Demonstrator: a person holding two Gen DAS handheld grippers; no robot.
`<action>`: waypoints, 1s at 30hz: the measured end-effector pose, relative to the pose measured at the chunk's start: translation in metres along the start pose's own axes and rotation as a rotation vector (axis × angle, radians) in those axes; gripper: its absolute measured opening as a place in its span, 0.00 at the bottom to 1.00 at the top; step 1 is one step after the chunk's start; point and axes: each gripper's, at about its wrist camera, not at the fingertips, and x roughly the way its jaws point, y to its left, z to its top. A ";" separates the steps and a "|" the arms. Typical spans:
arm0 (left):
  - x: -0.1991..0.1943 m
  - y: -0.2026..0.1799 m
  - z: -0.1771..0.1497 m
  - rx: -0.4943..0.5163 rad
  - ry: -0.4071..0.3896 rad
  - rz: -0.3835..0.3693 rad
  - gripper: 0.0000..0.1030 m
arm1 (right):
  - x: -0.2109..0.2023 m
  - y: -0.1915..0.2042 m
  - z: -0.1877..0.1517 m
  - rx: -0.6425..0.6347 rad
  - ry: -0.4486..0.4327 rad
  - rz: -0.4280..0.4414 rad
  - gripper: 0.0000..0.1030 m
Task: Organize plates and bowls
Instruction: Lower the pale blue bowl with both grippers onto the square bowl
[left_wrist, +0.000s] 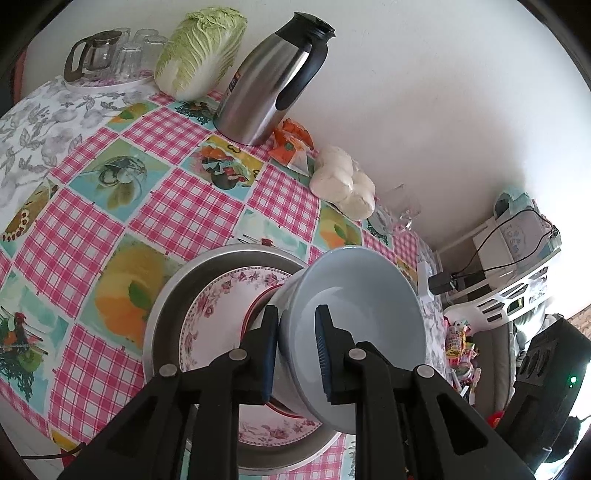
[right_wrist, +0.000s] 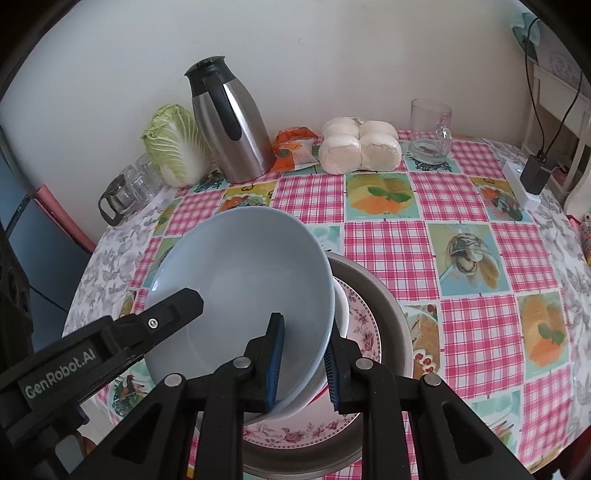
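Left-wrist view: blue bowl (left_wrist: 354, 325) is clamped at its rim by left gripper (left_wrist: 297, 354) & right gripper (right_wrist: 301, 363), over floral plate (left_wrist: 218, 314).

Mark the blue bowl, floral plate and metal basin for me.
blue bowl (right_wrist: 243, 280): right wrist view, inner wall.
floral plate (left_wrist: 218, 295): left wrist view, patterned rim, left side.
metal basin (left_wrist: 173, 291): left wrist view, inner wall left of the plate.

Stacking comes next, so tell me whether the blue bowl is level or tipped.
Tipped. The blue bowl leans with its opening facing the camera, its lower edge over the flowered plate in the metal pan.
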 end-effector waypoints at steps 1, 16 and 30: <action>0.000 0.000 0.000 -0.002 -0.004 0.003 0.19 | 0.000 0.000 0.000 0.001 0.000 0.001 0.24; -0.001 0.008 0.001 -0.028 -0.034 0.030 0.08 | -0.004 0.000 0.002 -0.001 0.000 -0.011 0.29; 0.000 0.004 0.000 -0.019 -0.037 0.031 0.06 | -0.015 -0.018 0.007 0.049 -0.051 -0.031 0.38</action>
